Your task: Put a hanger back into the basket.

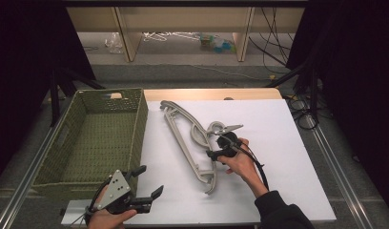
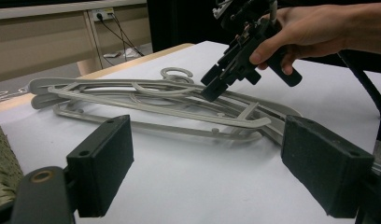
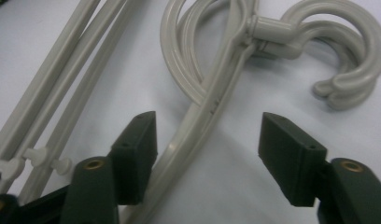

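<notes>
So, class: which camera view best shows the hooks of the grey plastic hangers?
The right gripper view: the grey plastic hangers' hooks are close and sharp there. The high view shows them small, beside the right gripper; the left gripper view shows them distant.

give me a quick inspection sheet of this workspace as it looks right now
surface: white board on a wooden table, bare around the work
job's things: stack of grey plastic hangers lying flat mid-board, hooks to the right
clutter: nothing seen on the board
grippers: right gripper low over the hangers, jaws astride one hanger arm, pads not pressing it; left gripper at the near left edge, jaws open, nothing between them
cables: black cable trails from the right gripper along the forearm
surroundings: green woven basket left of the board, nothing seen in it; wooden shelf legs, loose cables and small items on the floor behind
</notes>
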A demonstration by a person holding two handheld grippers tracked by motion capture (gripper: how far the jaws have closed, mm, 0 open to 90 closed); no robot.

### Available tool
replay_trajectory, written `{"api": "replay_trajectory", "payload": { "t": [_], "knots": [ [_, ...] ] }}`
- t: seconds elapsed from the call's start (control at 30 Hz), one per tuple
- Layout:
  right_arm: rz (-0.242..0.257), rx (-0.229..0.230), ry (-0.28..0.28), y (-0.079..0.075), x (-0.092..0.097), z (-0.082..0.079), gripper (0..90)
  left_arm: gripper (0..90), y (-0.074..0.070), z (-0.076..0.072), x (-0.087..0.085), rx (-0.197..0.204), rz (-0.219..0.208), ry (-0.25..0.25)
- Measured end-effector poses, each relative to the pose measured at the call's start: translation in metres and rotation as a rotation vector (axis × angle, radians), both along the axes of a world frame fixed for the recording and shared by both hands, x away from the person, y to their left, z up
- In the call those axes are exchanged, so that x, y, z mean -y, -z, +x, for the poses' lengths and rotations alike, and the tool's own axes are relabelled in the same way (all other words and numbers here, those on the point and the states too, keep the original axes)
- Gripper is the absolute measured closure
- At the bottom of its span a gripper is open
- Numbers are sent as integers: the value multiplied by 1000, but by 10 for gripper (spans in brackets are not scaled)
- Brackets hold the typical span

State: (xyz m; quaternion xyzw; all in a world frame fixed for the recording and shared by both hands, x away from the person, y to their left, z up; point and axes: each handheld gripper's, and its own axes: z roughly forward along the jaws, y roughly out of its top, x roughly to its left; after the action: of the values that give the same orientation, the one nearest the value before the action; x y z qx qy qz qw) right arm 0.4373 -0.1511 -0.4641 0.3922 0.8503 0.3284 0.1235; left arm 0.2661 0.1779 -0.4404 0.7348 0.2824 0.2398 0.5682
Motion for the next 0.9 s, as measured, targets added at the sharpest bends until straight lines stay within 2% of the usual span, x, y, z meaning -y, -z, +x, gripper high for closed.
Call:
{"api": "replay_trajectory", "payload": {
  "t": [0.03,0.07,0.1,0.13,0.17,0.33,0.37,0.4,0.47,0.6,0.7,0.73,0.77,0.83,0.9],
  "knots": [
    [10,-8,15,1,-3,1,410,168,0,0,0,1,0,-2],
    [2,-2,4,2,-5,2,419,168,0,0,0,1,0,-2],
    [-4,-25,15,2,-8,2,432,168,0,0,0,-8,-6,-6],
    [-20,-9,-6,4,-9,5,434,168,1,0,1,-14,-10,-10],
    [-25,-35,16,4,-12,4,446,168,0,1,1,-9,-4,-6],
    [-43,-37,13,9,-18,10,523,168,0,0,0,-2,2,2],
    [-47,-37,15,9,-18,11,549,168,0,-1,1,-21,-14,-8],
    [-47,-37,15,9,-18,11,549,167,0,-1,1,-21,-14,-8],
    [-36,-55,26,8,-17,12,610,167,1,0,1,-26,-15,-8],
    [-43,-39,28,5,-14,12,650,167,0,0,1,-18,-4,-3],
    [-26,-44,66,-5,-12,10,684,167,1,1,1,-20,-4,-2],
    [-13,-36,60,-13,-9,10,744,167,1,1,1,-21,-8,0],
    [-13,-36,60,-13,-9,10,744,167,1,1,1,-25,-1,-4],
    [26,-51,78,-12,-5,14,755,166,1,1,1,-25,1,-3],
    [10,-56,63,-11,-2,15,735,166,1,1,2,-21,-11,4]
  ]
}}
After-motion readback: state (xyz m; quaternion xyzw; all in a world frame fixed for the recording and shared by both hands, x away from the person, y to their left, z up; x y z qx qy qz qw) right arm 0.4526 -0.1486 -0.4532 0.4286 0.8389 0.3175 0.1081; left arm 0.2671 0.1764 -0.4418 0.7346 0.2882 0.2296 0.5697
